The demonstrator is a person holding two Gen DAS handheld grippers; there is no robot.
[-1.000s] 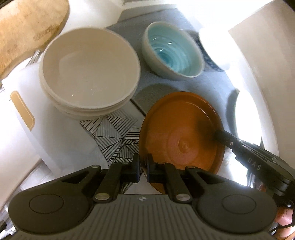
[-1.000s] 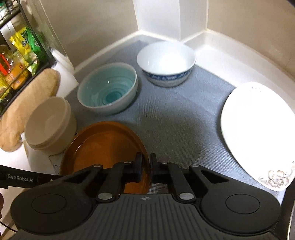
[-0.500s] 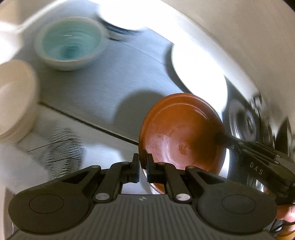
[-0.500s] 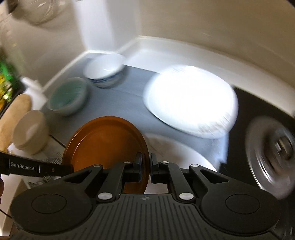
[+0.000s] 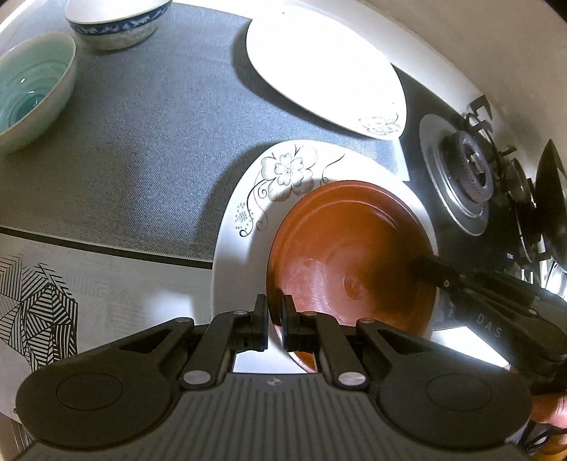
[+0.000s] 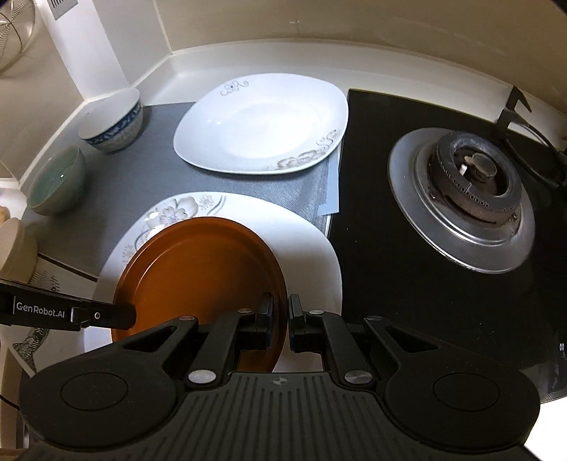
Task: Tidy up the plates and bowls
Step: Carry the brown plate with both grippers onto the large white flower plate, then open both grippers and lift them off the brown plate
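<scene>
Both grippers hold one brown plate [image 5: 354, 255] [image 6: 202, 273] by opposite rims. My left gripper [image 5: 274, 319] is shut on its near-left edge; my right gripper [image 6: 280, 319] is shut on its right edge and reaches in from the right in the left wrist view. The plate hangs just over a white flowered plate [image 5: 248, 220] [image 6: 304, 241]; contact between them cannot be told. A second white plate [image 5: 319, 64] [image 6: 262, 124] lies farther back on the grey mat [image 5: 134, 159] [image 6: 117, 191]. A teal bowl [image 5: 28, 92] [image 6: 56, 181] and a blue-patterned bowl [image 5: 113, 21] [image 6: 113, 120] stand at the mat's far left.
A gas burner [image 6: 467, 184] [image 5: 464, 173] on a black hob takes up the right side. A cream bowl [image 6: 14, 248] shows at the left edge. White walls close the corner behind the mat. A patterned white surface [image 5: 46, 301] lies at the near left.
Both grippers carried the brown plate rightward from beside the cream bowls, across the mat, to over the flowered plate near the hob. The grips stayed shut.
</scene>
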